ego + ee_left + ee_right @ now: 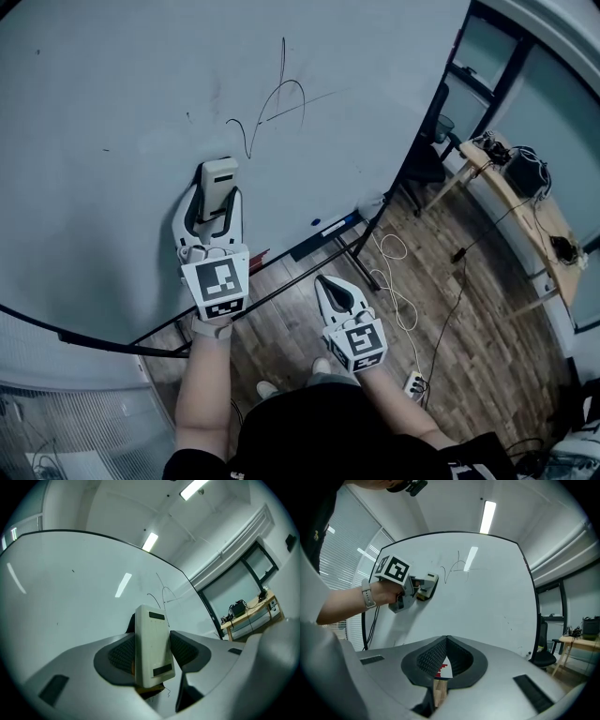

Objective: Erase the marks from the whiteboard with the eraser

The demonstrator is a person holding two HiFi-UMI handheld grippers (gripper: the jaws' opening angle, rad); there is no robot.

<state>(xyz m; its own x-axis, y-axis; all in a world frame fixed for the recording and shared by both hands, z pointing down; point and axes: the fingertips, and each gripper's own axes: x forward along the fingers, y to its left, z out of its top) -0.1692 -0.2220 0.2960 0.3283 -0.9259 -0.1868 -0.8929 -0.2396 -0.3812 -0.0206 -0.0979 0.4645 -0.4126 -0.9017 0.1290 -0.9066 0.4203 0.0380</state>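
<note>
The left gripper (152, 654) has its jaws clamped on the sides of the eraser (151, 644), which is at the board (112, 103) just below and left of the marks (274, 101). The right gripper (446, 641) has its jaws together on nothing and hangs low, off the board.

The looping black marks look whole, so the wiping is judged not yet begun. A few faint specks (187, 116) farther left also remain.

There is wide bare board above and to the left for strokes. The tray (323, 230) lies below right, and the frame (424, 122) bounds the right edge, well apart from the marks.
</note>
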